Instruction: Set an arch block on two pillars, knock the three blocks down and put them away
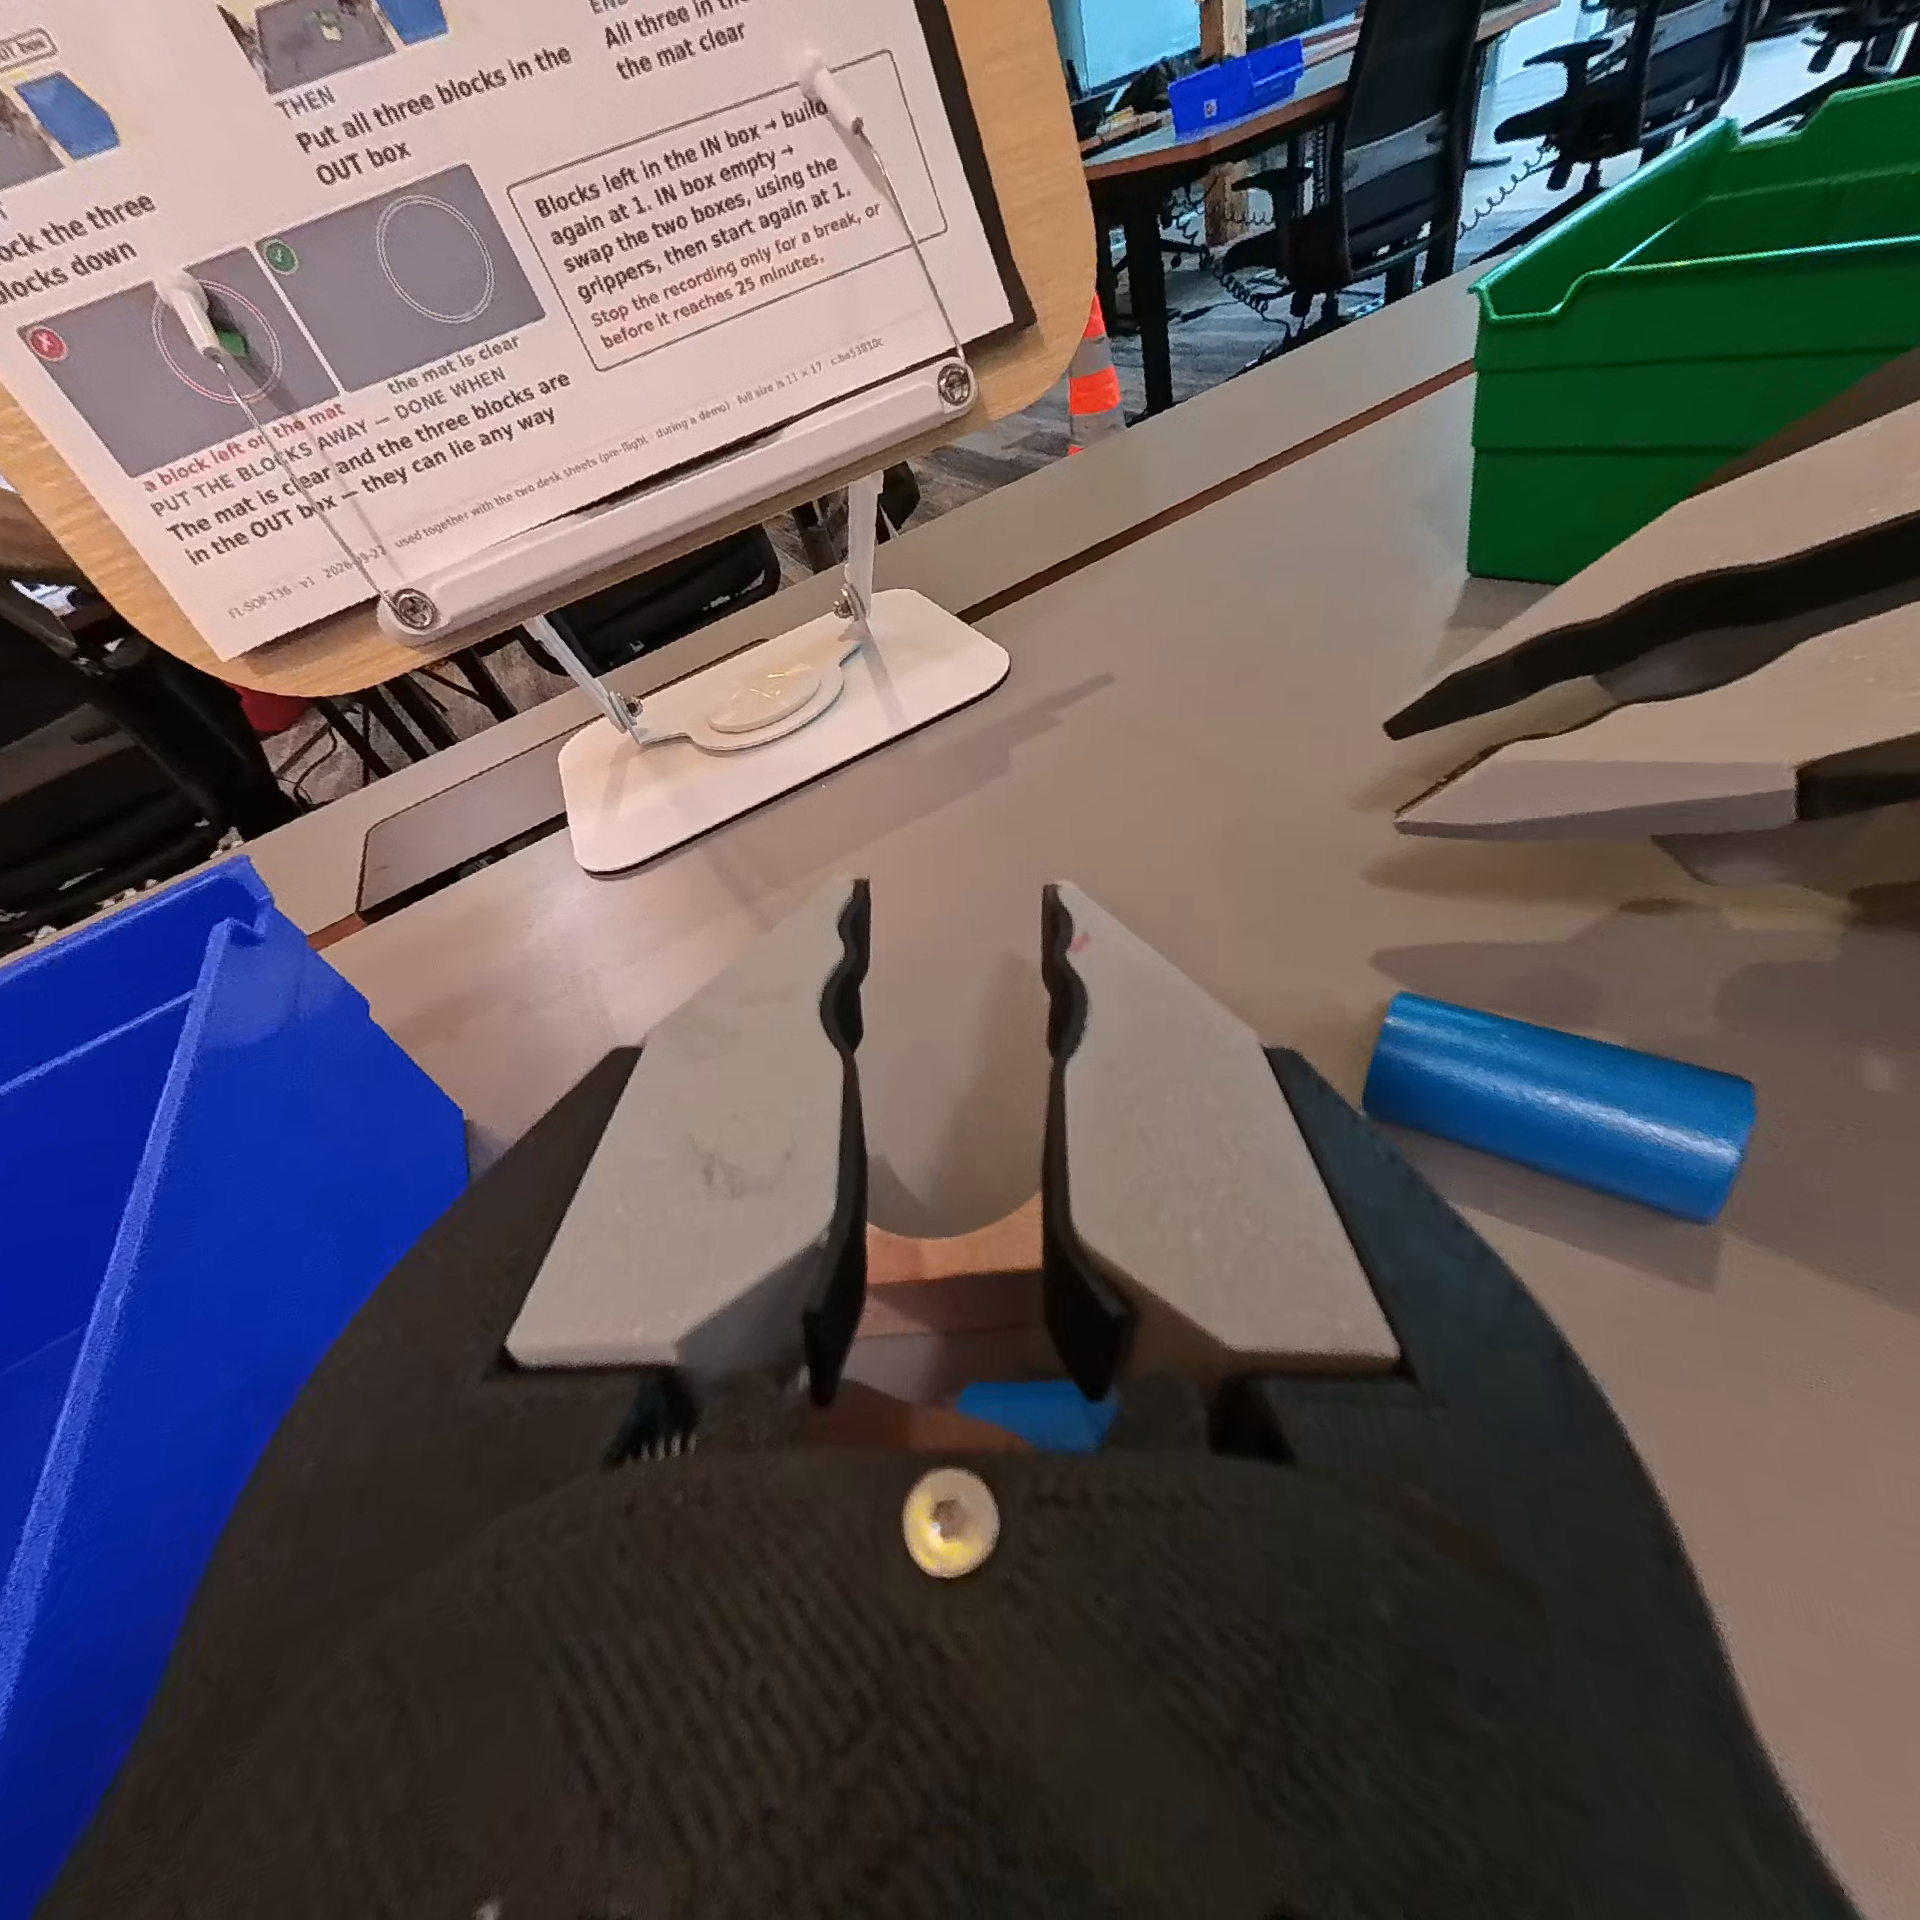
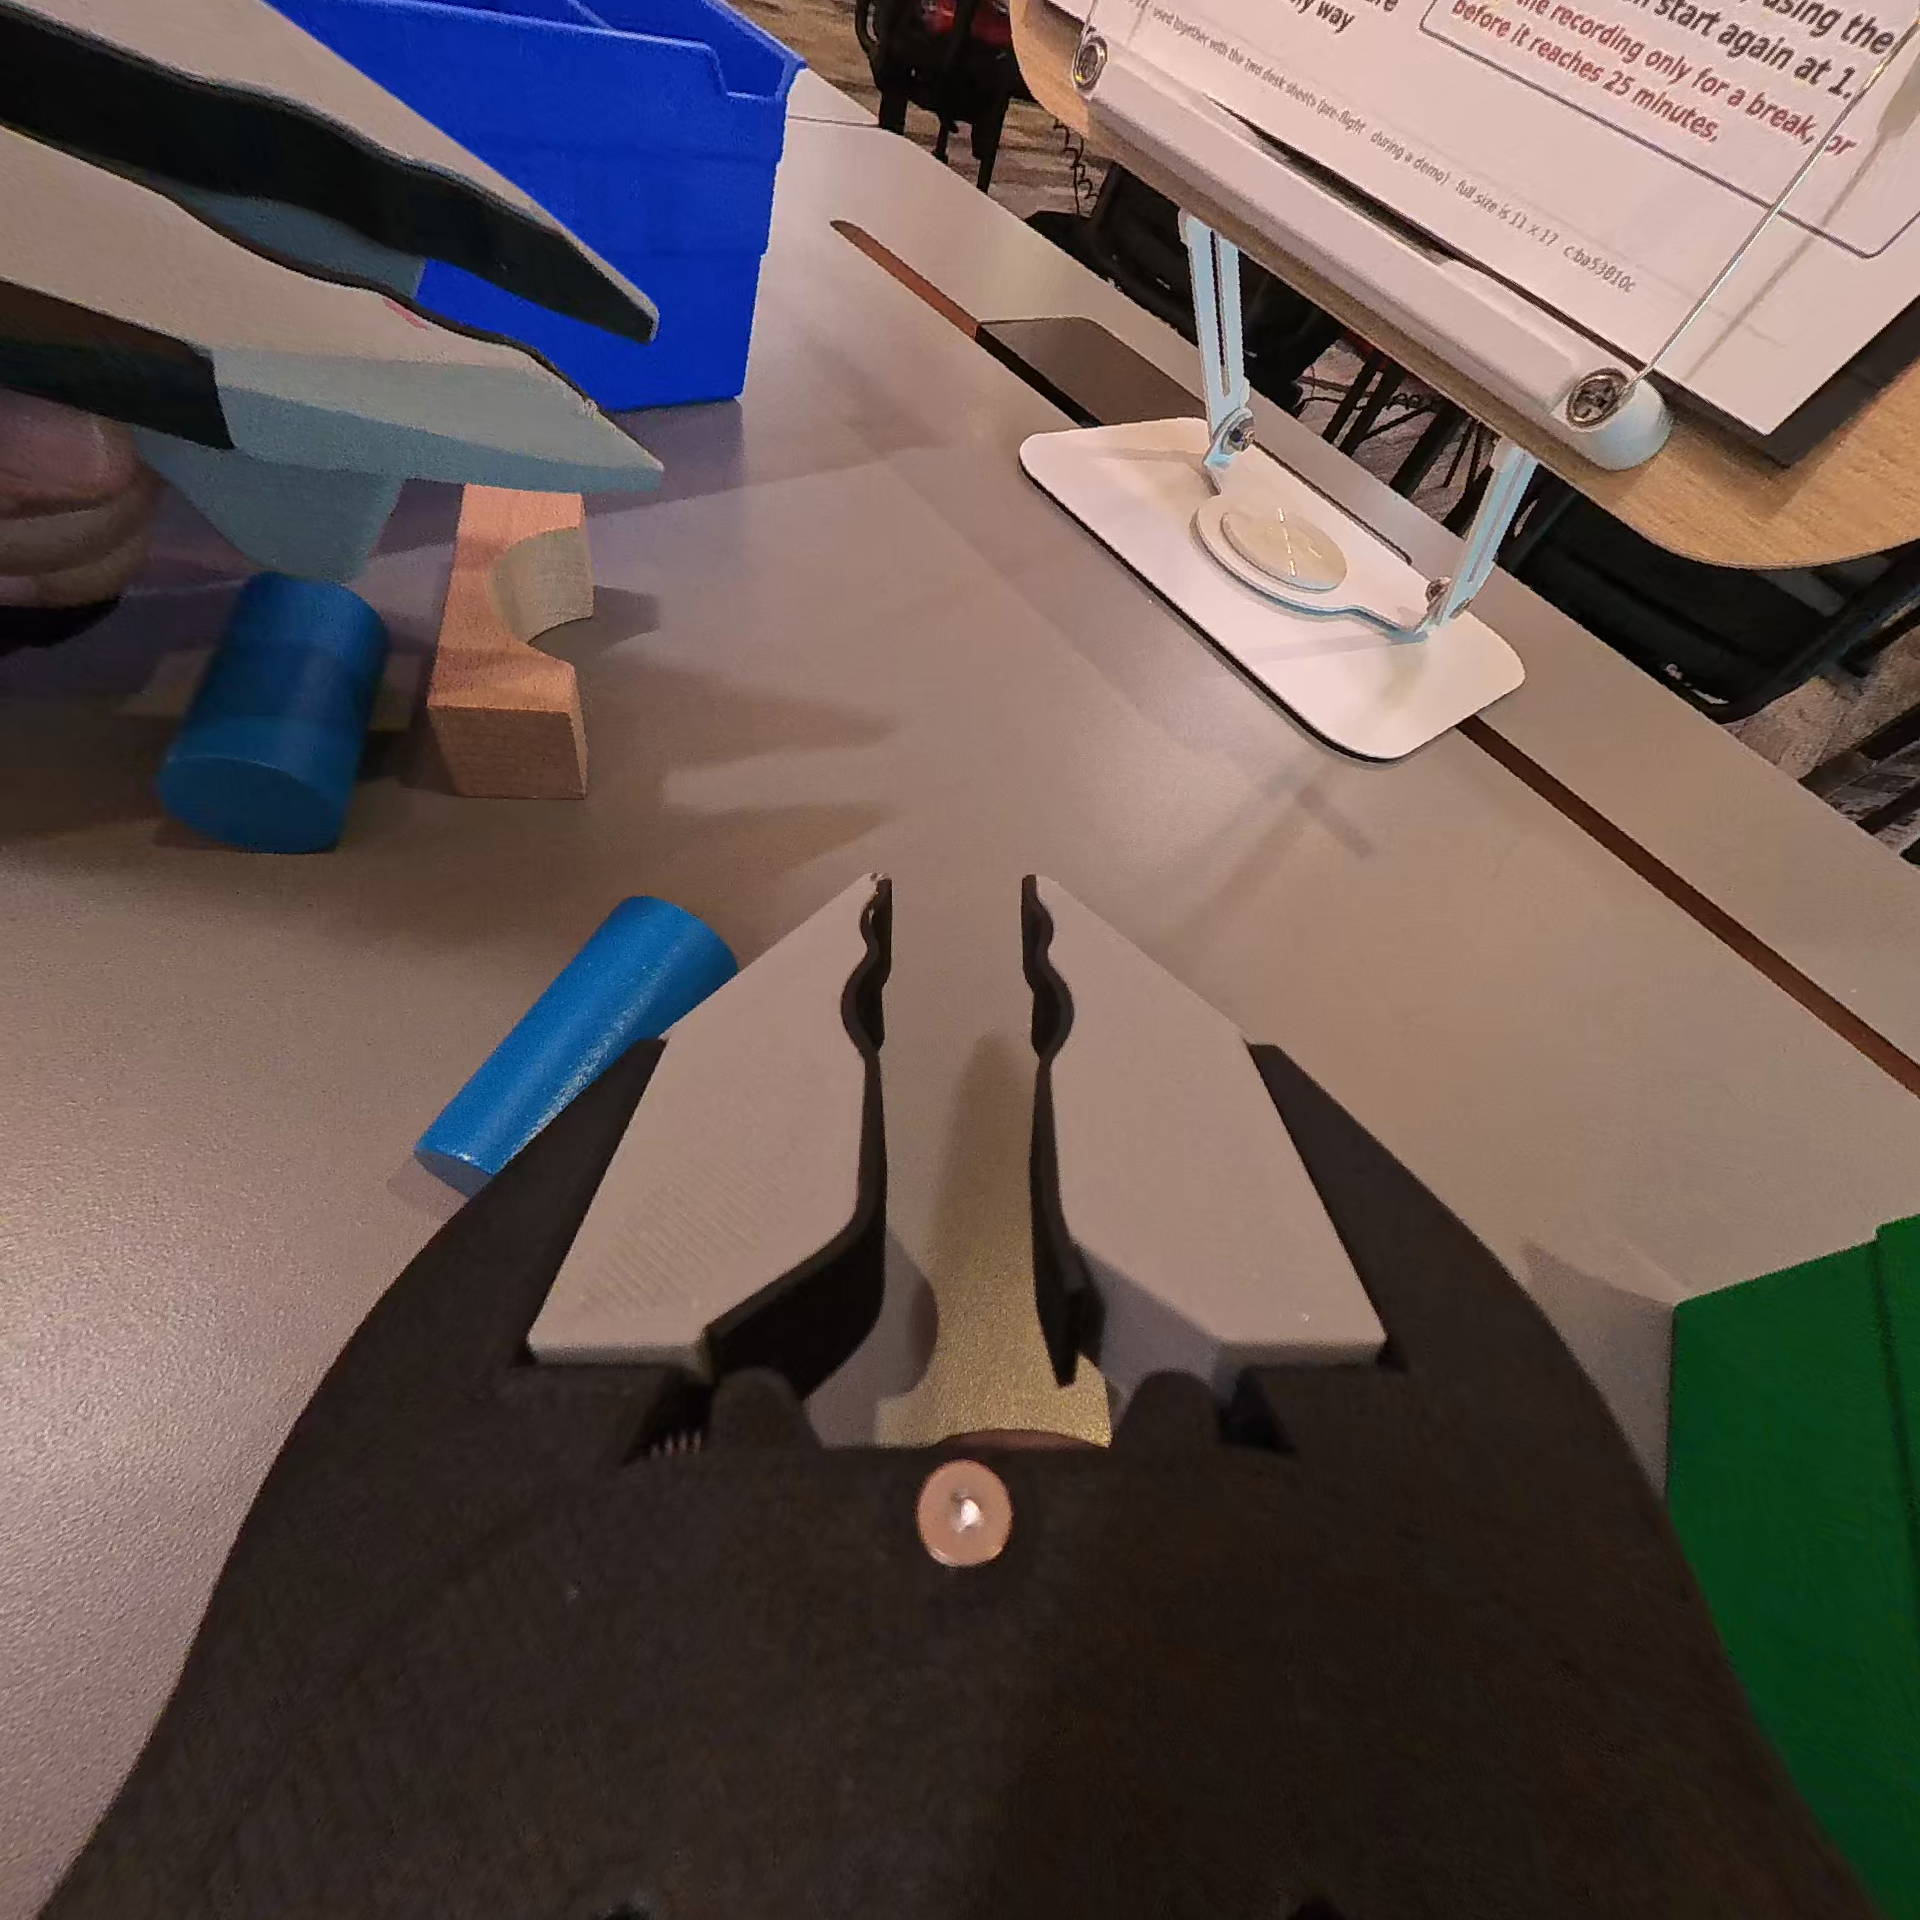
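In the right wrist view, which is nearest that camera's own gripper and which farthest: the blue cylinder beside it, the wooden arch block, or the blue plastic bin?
From the right gripper, both fingers open and empty:
1. Blue cylinder lying on the table, just left of its left finger.
2. Wooden arch block, farther ahead on the left, under the other gripper.
3. Blue plastic bin, at the far left back of the table.
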A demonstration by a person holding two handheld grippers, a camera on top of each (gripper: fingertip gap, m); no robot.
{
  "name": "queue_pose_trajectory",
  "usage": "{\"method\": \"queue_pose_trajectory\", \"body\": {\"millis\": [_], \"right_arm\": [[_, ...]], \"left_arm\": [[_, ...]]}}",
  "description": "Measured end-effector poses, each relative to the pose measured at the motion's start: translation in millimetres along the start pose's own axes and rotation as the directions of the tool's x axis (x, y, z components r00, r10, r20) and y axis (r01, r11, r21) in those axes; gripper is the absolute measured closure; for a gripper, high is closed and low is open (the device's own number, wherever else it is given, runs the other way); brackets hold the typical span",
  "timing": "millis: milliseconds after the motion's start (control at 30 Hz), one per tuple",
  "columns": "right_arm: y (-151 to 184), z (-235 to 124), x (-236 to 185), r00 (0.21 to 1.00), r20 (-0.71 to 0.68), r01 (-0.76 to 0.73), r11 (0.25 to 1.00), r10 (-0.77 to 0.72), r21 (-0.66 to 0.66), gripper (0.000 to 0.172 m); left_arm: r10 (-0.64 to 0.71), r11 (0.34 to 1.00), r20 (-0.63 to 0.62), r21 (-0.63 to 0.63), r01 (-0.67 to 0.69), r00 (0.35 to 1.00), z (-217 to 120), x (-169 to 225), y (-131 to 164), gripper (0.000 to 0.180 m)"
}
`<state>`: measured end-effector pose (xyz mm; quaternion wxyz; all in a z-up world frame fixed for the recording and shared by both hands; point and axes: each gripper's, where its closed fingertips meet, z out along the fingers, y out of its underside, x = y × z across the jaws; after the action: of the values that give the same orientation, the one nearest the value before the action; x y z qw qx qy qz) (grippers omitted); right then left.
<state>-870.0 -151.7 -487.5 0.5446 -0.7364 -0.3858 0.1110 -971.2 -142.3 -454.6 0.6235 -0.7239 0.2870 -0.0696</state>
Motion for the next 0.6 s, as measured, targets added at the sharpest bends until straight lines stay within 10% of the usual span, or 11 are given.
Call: {"method": "queue_pose_trajectory", "body": {"millis": [600], "right_arm": [[-2.5, -0.5, -3.8, 0.999, -0.006, 0.041, 0.999, -0.041, -0.003, 0.149]], "left_arm": [[0.013, 1.0, 0.046, 0.02, -0.014, 0.999, -1.5, -6.3, -3.0, 0.153]]}}
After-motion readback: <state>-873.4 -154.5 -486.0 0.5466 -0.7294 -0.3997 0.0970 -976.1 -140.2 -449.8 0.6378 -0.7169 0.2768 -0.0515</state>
